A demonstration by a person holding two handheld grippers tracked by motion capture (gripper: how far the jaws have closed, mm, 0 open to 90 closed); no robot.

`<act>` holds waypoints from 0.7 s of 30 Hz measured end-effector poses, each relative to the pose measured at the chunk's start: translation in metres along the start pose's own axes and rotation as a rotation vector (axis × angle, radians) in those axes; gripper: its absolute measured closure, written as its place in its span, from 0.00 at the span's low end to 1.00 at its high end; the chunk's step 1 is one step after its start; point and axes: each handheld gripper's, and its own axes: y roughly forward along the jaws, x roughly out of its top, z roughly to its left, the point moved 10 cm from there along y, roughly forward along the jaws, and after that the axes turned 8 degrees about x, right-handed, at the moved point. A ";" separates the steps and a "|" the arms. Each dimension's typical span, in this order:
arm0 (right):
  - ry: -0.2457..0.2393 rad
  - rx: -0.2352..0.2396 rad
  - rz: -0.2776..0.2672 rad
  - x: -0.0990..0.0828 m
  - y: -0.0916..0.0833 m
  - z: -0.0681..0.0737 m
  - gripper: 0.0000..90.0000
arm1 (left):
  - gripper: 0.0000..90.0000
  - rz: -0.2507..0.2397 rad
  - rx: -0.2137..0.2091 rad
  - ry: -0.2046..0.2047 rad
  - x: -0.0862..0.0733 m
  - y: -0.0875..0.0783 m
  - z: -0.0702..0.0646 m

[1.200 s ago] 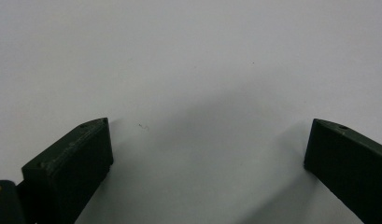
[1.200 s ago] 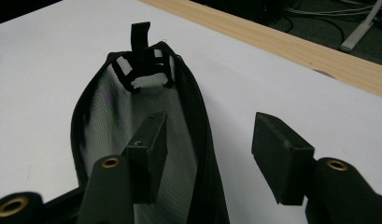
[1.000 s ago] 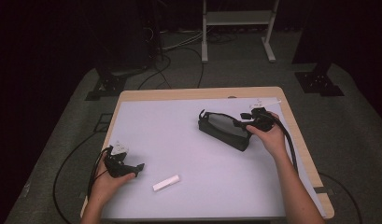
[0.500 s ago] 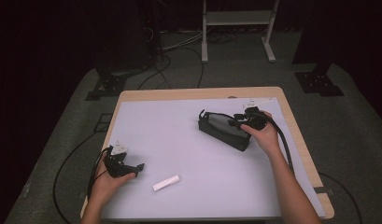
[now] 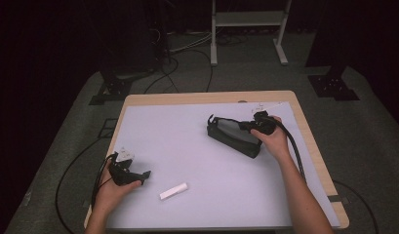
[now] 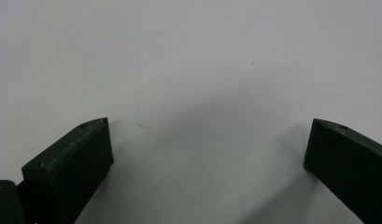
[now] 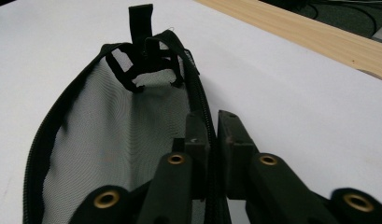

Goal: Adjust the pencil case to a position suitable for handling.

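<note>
My right gripper (image 7: 212,135) has just closed onto the zippered rim of the black mesh pouch (image 5: 233,136), whose length runs away toward its far strap loop, well apart from my wide-open left gripper (image 5: 143,174).

Open tabletop (image 5: 187,141) stretches between the hands, broken by a small white stick (image 5: 173,191) just right of the left tool (image 5: 138,174); the black pouch (image 5: 233,136) blocks the right side near the far edge.
</note>
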 end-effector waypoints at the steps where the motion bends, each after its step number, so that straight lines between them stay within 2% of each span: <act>1: 0.002 0.003 0.000 0.000 -0.001 0.000 0.94 | 0.00 0.000 0.000 0.000 0.000 0.000 0.000; 9: 0.015 0.040 0.000 0.000 -0.003 0.005 0.97 | 0.00 0.000 0.000 0.000 0.000 0.000 0.000; 21: -0.002 0.055 -0.011 0.005 -0.020 0.015 0.97 | 0.00 0.000 0.000 0.000 0.000 0.000 0.000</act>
